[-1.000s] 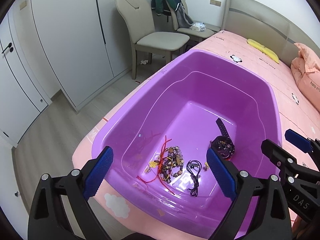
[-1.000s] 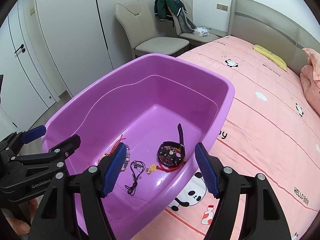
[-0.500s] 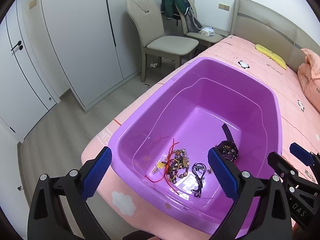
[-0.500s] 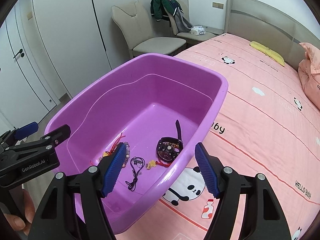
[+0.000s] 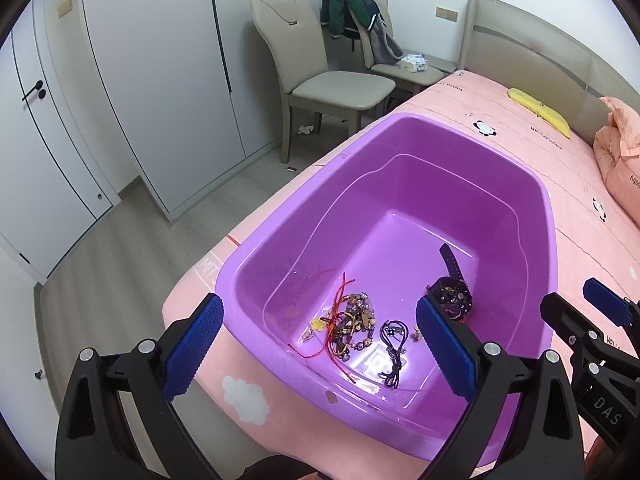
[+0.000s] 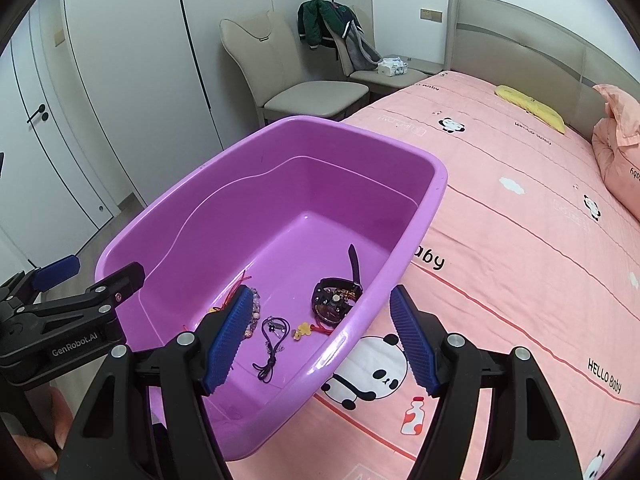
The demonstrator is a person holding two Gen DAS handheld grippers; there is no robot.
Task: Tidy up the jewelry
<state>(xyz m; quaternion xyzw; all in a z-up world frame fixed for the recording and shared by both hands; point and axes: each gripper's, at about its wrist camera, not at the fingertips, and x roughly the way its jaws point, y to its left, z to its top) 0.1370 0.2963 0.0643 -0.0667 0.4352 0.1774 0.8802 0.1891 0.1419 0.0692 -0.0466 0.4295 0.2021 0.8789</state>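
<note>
A purple plastic tub [image 5: 536,216] [image 6: 280,132] sits on the pink bed. On its floor lie a tangle of beaded bracelets and red cord [image 5: 352,320] [image 6: 253,312], a black cord necklace [image 5: 394,344] [image 6: 272,340], a small yellow charm [image 6: 302,330] and a black watch [image 5: 450,296] [image 6: 334,298]. My left gripper [image 5: 320,352] is open and empty, held above the tub's near end. My right gripper [image 6: 320,344] is open and empty, over the tub's near right rim.
The pink panda sheet [image 6: 520,248] covers the bed, with a yellow pillow [image 5: 540,110] and a pink duvet [image 5: 618,168] near the headboard. Two beige chairs [image 5: 320,76] with a green jacket stand beyond the tub. White wardrobe doors [image 5: 152,80] line the left.
Both grippers have drawn back and up from the tub, so it looks smaller and more of the room shows. The jewelry has not moved. Both stay open.
</note>
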